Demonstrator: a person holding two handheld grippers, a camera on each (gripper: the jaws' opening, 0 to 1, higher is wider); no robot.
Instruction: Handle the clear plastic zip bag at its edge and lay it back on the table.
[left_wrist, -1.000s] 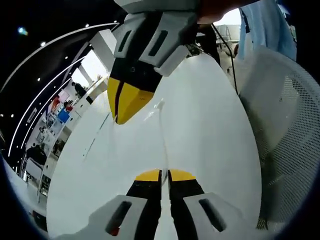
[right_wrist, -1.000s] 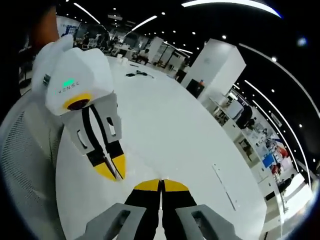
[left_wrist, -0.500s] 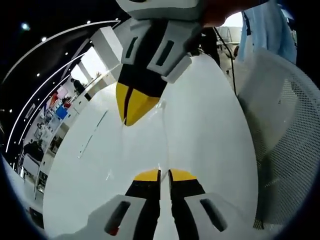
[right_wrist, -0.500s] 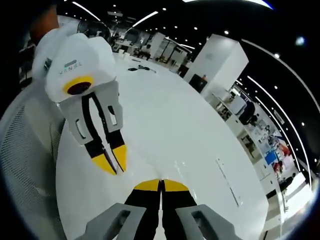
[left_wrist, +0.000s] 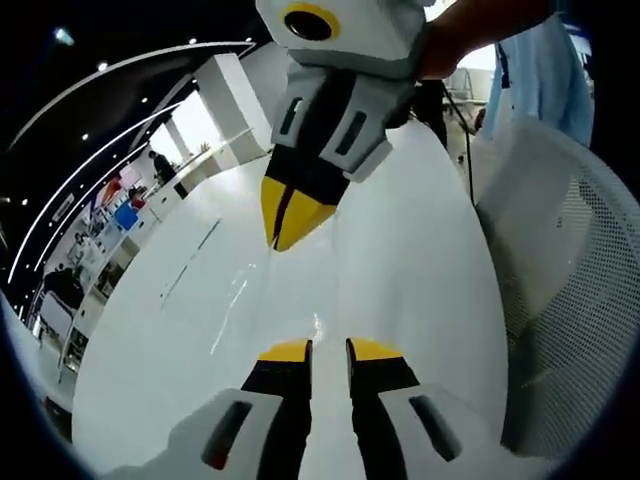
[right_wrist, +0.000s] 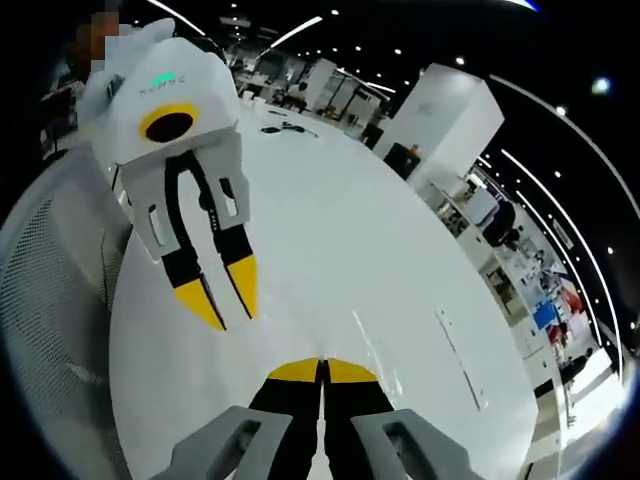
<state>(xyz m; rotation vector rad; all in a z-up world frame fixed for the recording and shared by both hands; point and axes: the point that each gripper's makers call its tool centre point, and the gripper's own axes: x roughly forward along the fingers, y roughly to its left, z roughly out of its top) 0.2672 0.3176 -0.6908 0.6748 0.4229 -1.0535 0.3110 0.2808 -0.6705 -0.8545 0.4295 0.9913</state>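
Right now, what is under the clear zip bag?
Under the clear zip bag lies the white table, showing through the plastic. The right gripper is shut on the bag's edge; the left gripper has opened.

The left gripper view looks low along the white worktop (left_wrist: 400, 260), close above it, facing the right hand-held gripper (left_wrist: 293, 218) at upper centre. The right gripper view faces back, with the left hand-held gripper (right_wrist: 228, 298) at left. Both share the worktop.
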